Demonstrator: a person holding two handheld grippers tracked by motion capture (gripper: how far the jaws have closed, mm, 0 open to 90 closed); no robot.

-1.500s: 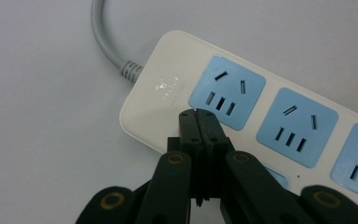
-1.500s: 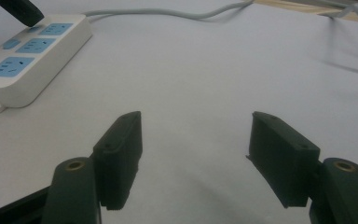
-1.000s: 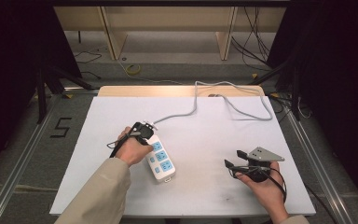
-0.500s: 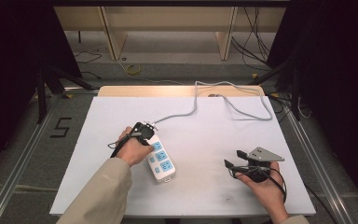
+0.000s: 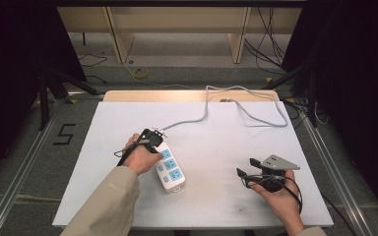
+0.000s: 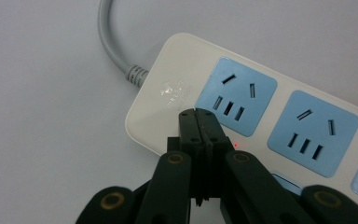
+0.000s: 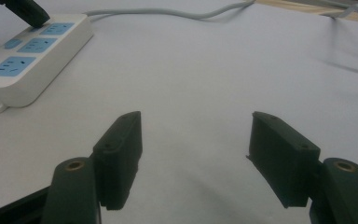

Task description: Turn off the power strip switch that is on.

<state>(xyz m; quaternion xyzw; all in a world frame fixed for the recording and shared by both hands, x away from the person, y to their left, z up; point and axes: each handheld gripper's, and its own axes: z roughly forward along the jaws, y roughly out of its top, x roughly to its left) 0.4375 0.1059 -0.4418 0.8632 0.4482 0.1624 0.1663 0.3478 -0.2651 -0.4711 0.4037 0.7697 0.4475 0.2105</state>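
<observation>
A white power strip (image 5: pixel 169 166) with blue sockets lies on the white table top, its grey cable (image 5: pixel 204 114) running to the back edge. My left gripper (image 5: pixel 153 139) is shut, its jaws pressed together with nothing between them. In the left gripper view the closed tips (image 6: pixel 199 117) rest on the strip (image 6: pixel 251 102) beside the first blue socket, close to a small red light (image 6: pixel 236 145). My right gripper (image 5: pixel 243 173) sits low at the front right, jaws wide apart and empty (image 7: pixel 193 135). The strip (image 7: pixel 30 49) shows far left in the right gripper view.
The white table top (image 5: pixel 211 147) has free room between the two hands and behind the right gripper. The grey cable loops near the back right corner (image 5: pixel 261 110). A wooden strip (image 5: pixel 187 95) borders the back edge; dark curtains stand on both sides.
</observation>
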